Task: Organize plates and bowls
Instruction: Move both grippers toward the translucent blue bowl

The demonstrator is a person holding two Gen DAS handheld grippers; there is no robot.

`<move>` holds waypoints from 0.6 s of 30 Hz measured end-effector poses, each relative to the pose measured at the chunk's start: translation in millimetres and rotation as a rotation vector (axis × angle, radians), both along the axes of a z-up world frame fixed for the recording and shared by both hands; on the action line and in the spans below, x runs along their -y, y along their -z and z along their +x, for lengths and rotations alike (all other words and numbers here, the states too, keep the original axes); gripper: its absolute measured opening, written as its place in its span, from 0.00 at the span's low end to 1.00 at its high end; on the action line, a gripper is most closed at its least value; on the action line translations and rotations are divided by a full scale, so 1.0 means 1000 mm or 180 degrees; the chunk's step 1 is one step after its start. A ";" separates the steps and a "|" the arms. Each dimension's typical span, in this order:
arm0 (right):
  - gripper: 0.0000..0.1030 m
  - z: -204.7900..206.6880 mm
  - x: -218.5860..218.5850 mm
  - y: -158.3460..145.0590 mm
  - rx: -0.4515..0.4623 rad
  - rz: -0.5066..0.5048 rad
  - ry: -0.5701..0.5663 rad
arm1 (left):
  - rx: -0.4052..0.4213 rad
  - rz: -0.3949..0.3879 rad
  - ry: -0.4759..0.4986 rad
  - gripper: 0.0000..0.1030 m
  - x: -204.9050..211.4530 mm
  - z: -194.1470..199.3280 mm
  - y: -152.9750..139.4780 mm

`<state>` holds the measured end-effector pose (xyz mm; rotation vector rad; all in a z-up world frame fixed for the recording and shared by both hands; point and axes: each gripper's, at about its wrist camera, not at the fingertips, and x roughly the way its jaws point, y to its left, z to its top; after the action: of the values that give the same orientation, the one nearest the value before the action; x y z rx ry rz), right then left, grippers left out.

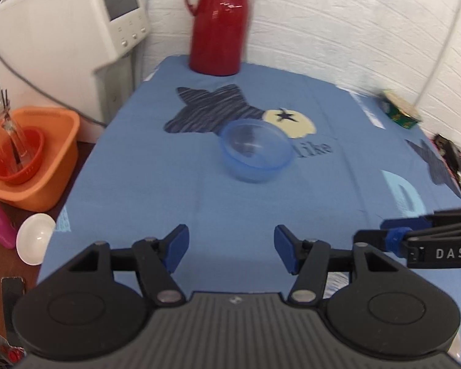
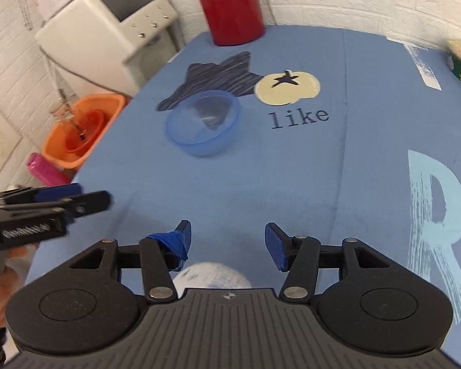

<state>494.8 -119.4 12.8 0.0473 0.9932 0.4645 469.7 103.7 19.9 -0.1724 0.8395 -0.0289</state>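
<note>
Translucent blue bowl [image 1: 255,150] upright on the blue tablecloth [image 1: 169,184], overlapping the dark star print, well in front of the red thermos jug [image 1: 218,21]. Left gripper [image 1: 230,247] spread wide, holding nothing, hovering over the cloth short of the bowl. Right gripper [image 2: 227,241] likewise wide open and empty, just beside the left. Below it, a white patterned bowl [image 2: 212,276], partly hidden.
</note>
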 end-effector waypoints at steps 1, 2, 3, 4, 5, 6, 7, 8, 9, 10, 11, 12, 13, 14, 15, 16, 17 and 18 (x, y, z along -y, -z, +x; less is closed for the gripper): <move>0.37 0.008 -0.002 0.002 0.0028 -0.0032 0.0030 | -0.0027 -0.0056 -0.0074 0.57 -0.011 0.009 0.004; 0.38 0.018 -0.005 0.004 0.0069 -0.0046 0.0028 | -0.0057 -0.0135 -0.0146 0.57 -0.021 0.018 0.007; 0.38 0.028 -0.009 0.004 0.0100 -0.0051 0.0039 | -0.0085 -0.0226 -0.0212 0.57 -0.031 0.026 0.010; 0.38 0.037 -0.013 0.003 0.0124 -0.0044 0.0063 | -0.0108 -0.0313 -0.0275 0.57 -0.040 0.034 0.012; 0.38 0.047 -0.019 0.002 0.0148 -0.0035 0.0056 | -0.0121 -0.0404 -0.0338 0.57 -0.048 0.043 0.014; 0.38 0.057 -0.026 0.001 0.0182 -0.0035 0.0028 | -0.0135 -0.0463 -0.0368 0.57 -0.053 0.053 0.016; 0.38 0.066 -0.033 0.000 0.0224 -0.0045 0.0006 | -0.0160 -0.0513 -0.0393 0.57 -0.055 0.063 0.017; 0.38 0.076 -0.042 0.001 0.0260 -0.0081 -0.0015 | -0.0170 -0.0567 -0.0407 0.57 -0.056 0.071 0.018; 0.38 0.085 -0.050 0.003 0.0278 -0.0134 -0.0029 | -0.0174 -0.0619 -0.0399 0.57 -0.056 0.080 0.019; 0.38 0.094 -0.058 0.006 0.0288 -0.0203 -0.0053 | -0.0177 -0.0657 -0.0388 0.57 -0.055 0.090 0.019; 0.39 0.101 -0.067 0.011 0.0311 -0.0308 -0.0074 | -0.0173 -0.0667 -0.0362 0.57 -0.051 0.098 0.022; 0.39 0.107 -0.073 0.015 0.0337 -0.0418 -0.0065 | -0.0165 -0.0646 -0.0332 0.57 -0.047 0.105 0.025; 0.39 0.112 -0.077 0.020 0.0360 -0.0506 -0.0059 | -0.0166 -0.0596 -0.0330 0.57 -0.044 0.112 0.028; 0.39 0.116 -0.080 0.025 0.0377 -0.0587 -0.0063 | -0.0166 -0.0545 -0.0344 0.57 -0.040 0.118 0.033; 0.39 0.119 -0.081 0.030 0.0362 -0.0626 -0.0051 | -0.0168 -0.0490 -0.0344 0.57 -0.037 0.123 0.038; 0.39 0.123 -0.082 0.034 0.0315 -0.0625 -0.0044 | -0.0203 -0.0434 -0.0358 0.57 -0.035 0.129 0.043; 0.39 0.126 -0.082 0.039 0.0263 -0.0601 -0.0048 | -0.0231 -0.0414 -0.0370 0.57 -0.034 0.133 0.048; 0.39 0.128 -0.082 0.043 0.0220 -0.0585 -0.0049 | -0.0255 -0.0412 -0.0372 0.57 -0.033 0.137 0.053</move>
<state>622.8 -37.2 -29.9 -0.1406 0.9651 0.3848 606.3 136.6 -33.1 -0.3461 0.9068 0.0337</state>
